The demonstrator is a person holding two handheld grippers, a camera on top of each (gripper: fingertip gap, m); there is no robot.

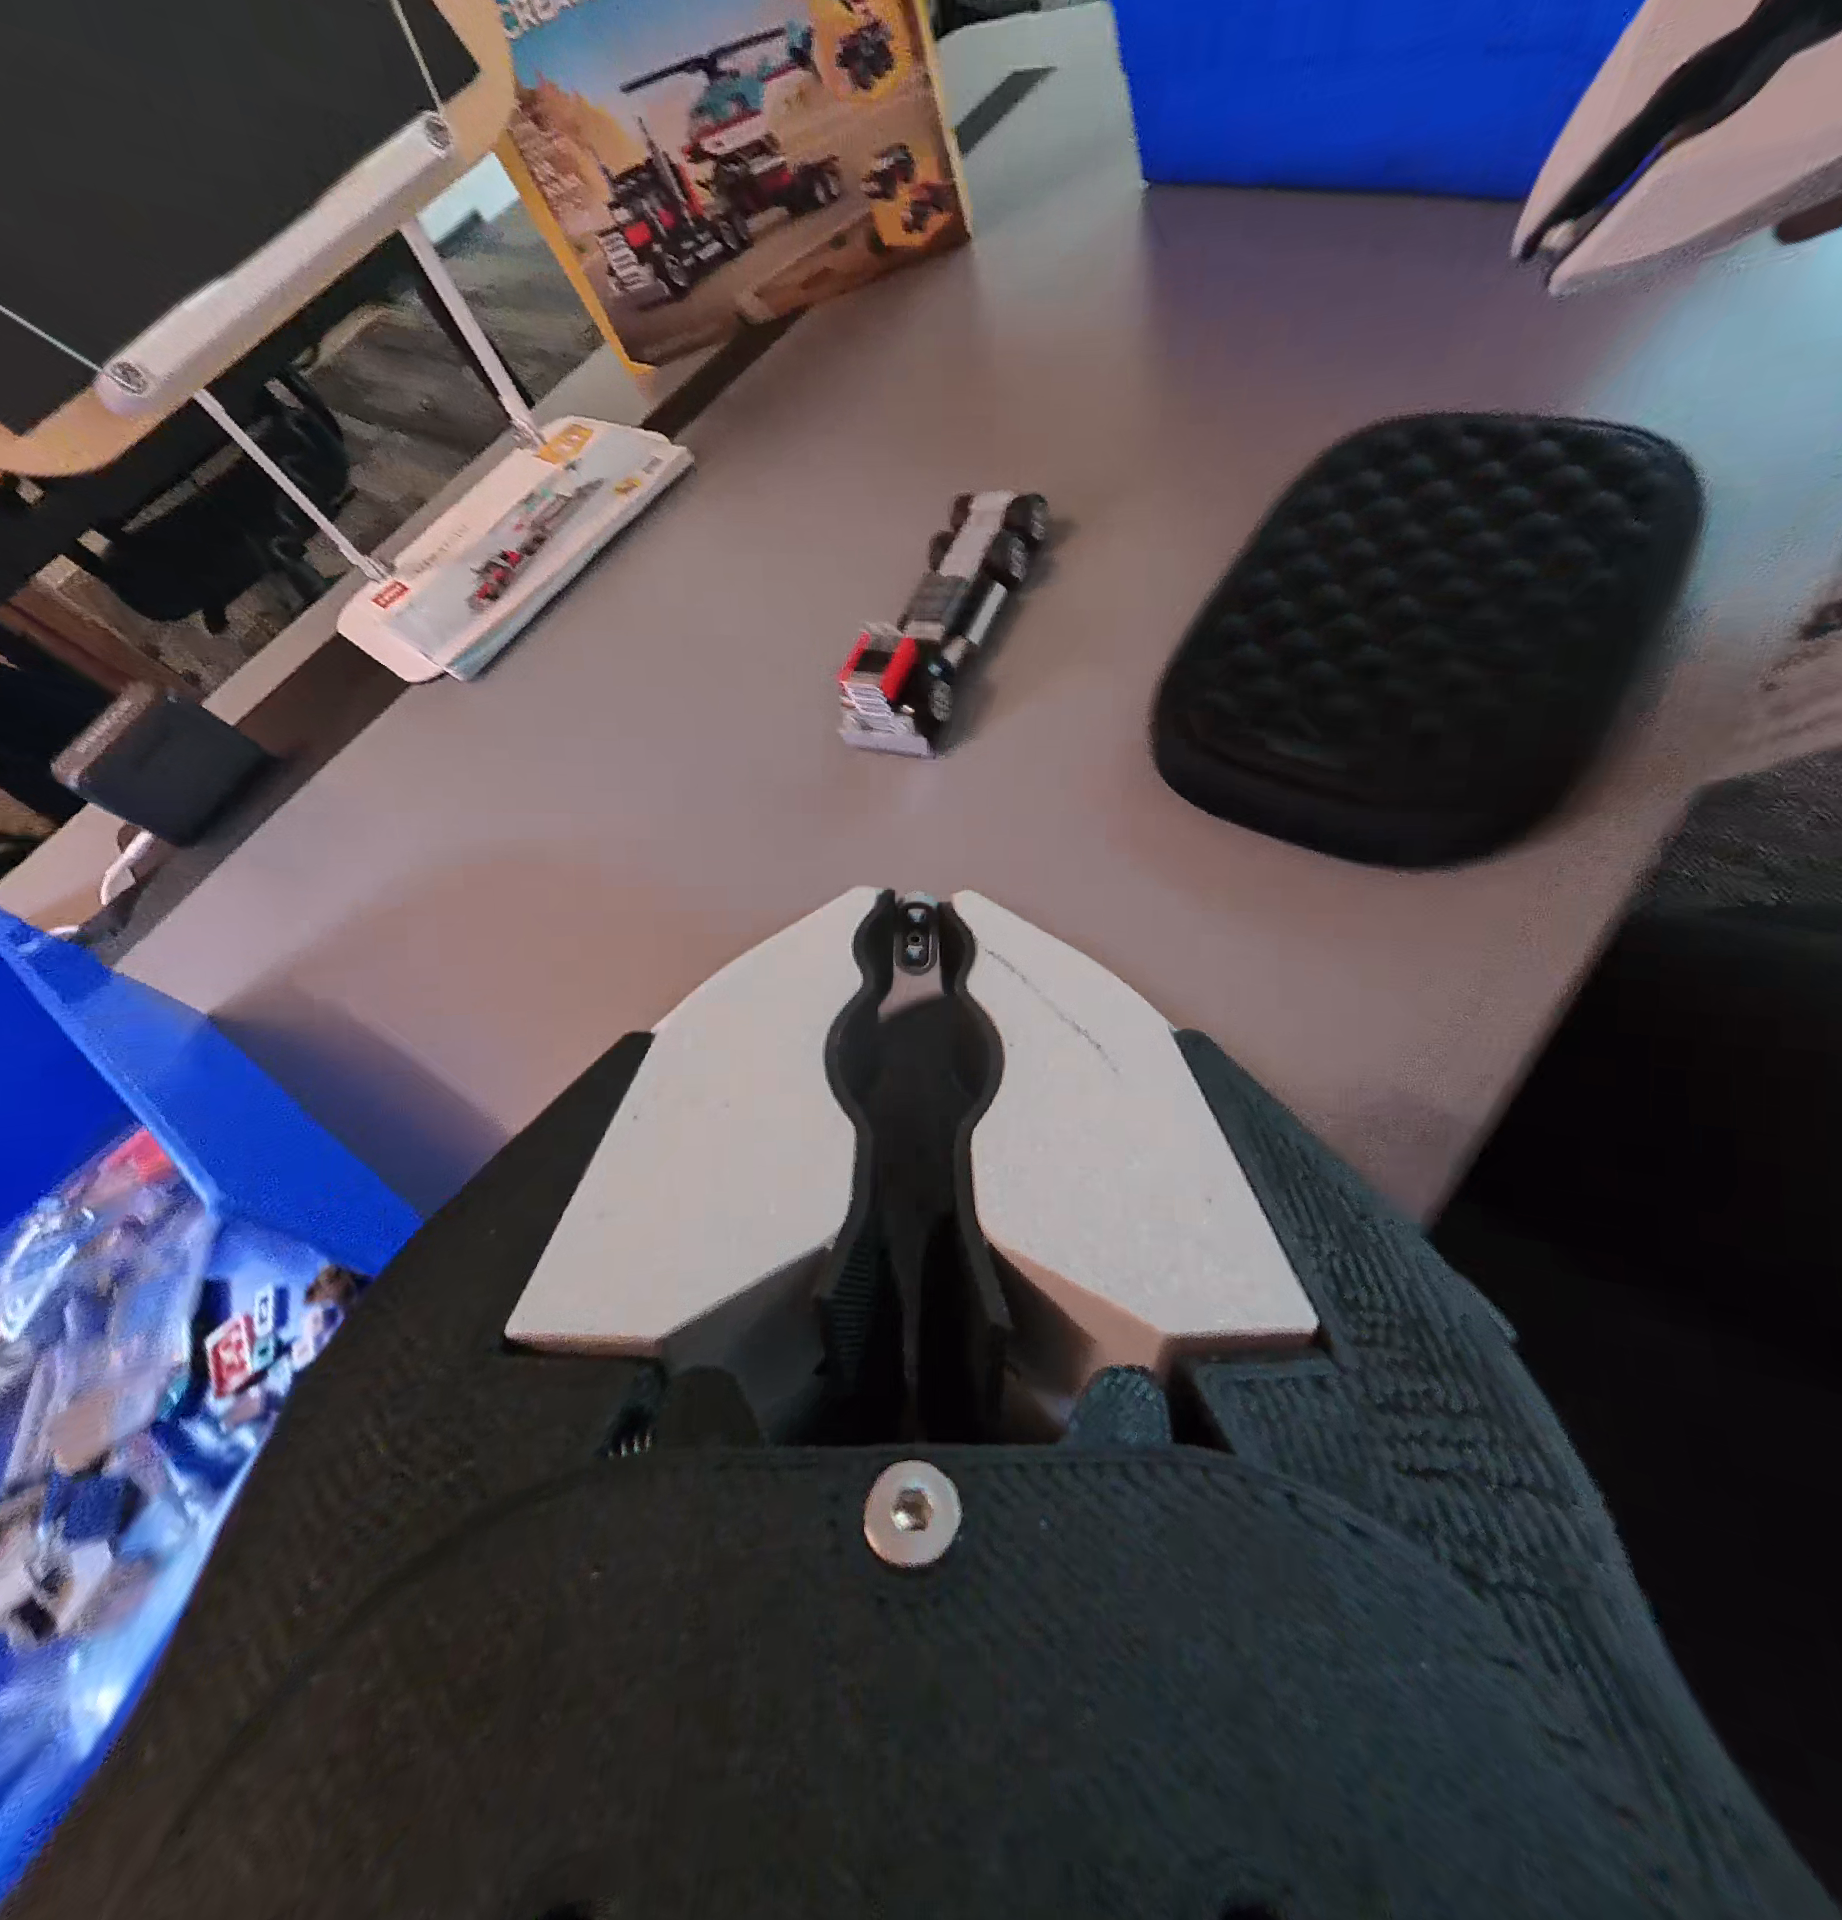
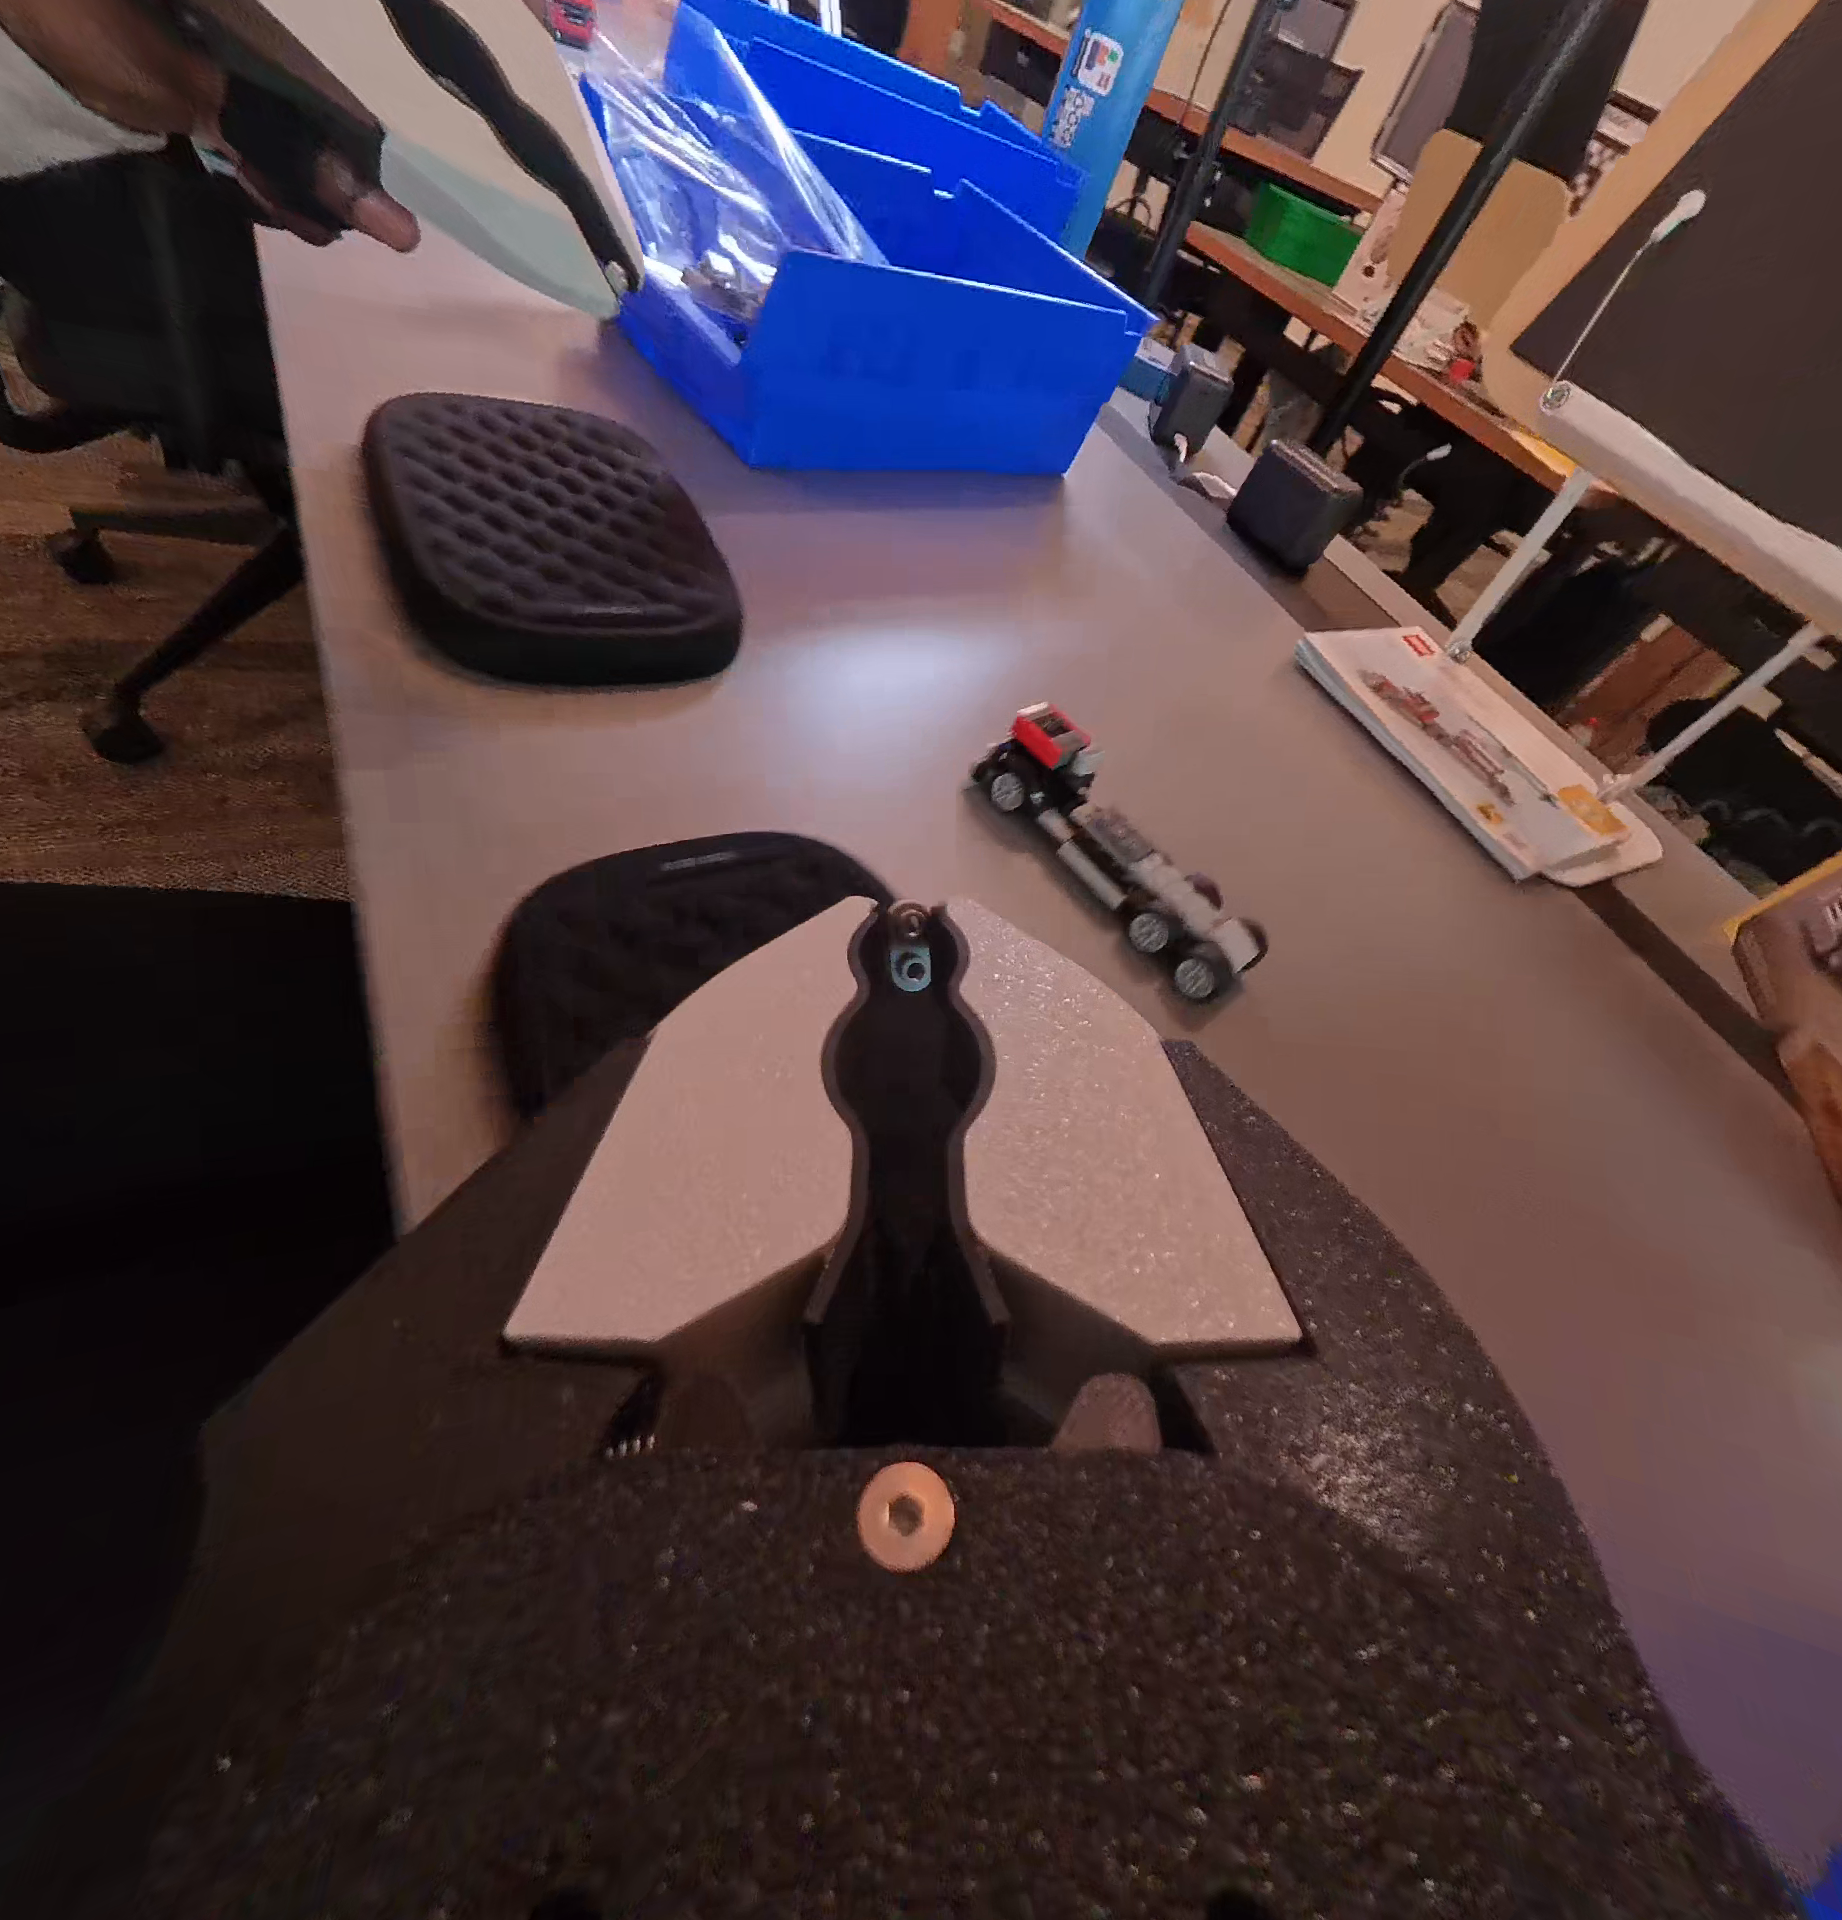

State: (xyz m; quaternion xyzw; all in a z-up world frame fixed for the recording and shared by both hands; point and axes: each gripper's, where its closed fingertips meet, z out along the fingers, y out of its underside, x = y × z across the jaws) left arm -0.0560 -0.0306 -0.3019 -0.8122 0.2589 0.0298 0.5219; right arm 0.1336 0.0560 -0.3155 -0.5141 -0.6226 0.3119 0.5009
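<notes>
Both the left gripper (image 1: 915, 914) and right gripper (image 2: 909, 925) pinch tiny grey studded brick pieces (image 1: 915, 928) in narrow jaws, so any wobble could honestly drop one onto the grey table (image 1: 636, 831) just below.

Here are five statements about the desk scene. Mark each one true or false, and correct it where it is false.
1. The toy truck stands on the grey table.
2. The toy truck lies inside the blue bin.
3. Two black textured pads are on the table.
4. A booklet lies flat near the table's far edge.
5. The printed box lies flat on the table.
1. True: the toy truck stands on the grey table.
2. False: it stands on the open table, apart from the blue bin.
3. True: one black pad lies near the bin, another by the right tool.
4. True: the booklet lies flat there.
5. False: the printed box stands upright.
</notes>
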